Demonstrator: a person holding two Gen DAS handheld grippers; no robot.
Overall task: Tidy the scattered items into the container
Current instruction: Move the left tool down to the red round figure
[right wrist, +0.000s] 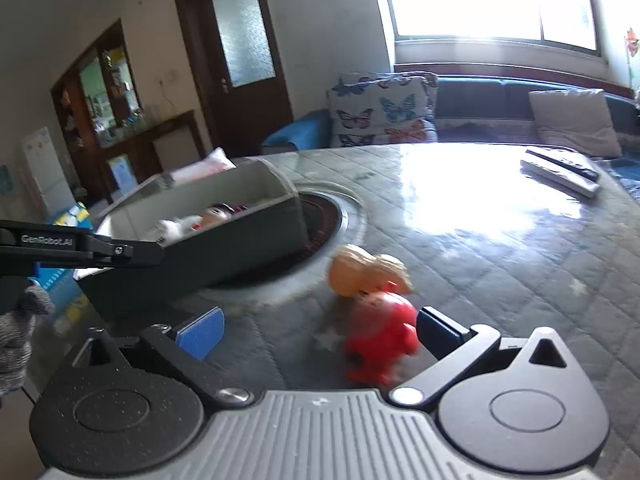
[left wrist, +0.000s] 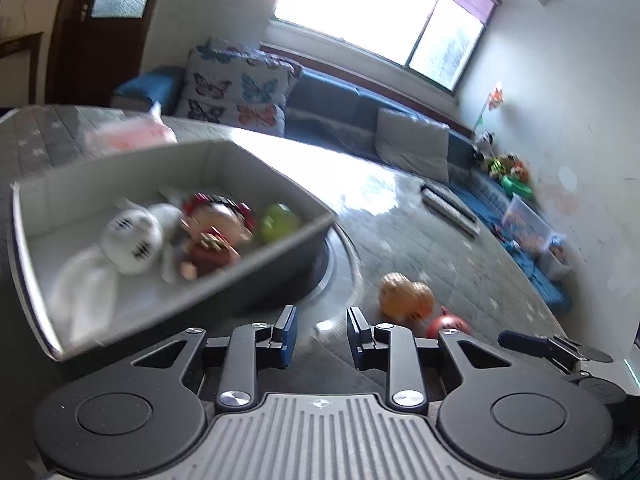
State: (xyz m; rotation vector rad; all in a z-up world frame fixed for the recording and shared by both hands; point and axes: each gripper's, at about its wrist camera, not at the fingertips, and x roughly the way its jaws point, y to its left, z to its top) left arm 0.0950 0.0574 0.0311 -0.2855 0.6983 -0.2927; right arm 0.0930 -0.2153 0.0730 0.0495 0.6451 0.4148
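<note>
A grey box (left wrist: 256, 276) stands on the round table and holds a white plush rabbit (left wrist: 128, 240), a red-dressed doll (left wrist: 212, 240) and a green ball (left wrist: 278, 222). An orange toy (left wrist: 406, 296) and a red toy figure (left wrist: 448, 326) lie on the table right of the box. My left gripper (left wrist: 322, 334) is open and empty, near the box's front right corner. My right gripper (right wrist: 320, 330) is open; the red toy figure (right wrist: 380, 340) sits between its fingers, close to the right finger (right wrist: 440, 330). The orange toy (right wrist: 366, 270) lies just beyond. The box (right wrist: 192, 256) is to the left.
The table (right wrist: 480, 240) has a quilted grey cover and a round recess (right wrist: 328, 216) in the middle, partly under the box. Two remotes (right wrist: 560, 170) lie at the far right. A pink packet (left wrist: 128, 134) lies behind the box. A sofa with cushions (left wrist: 240, 88) stands beyond the table.
</note>
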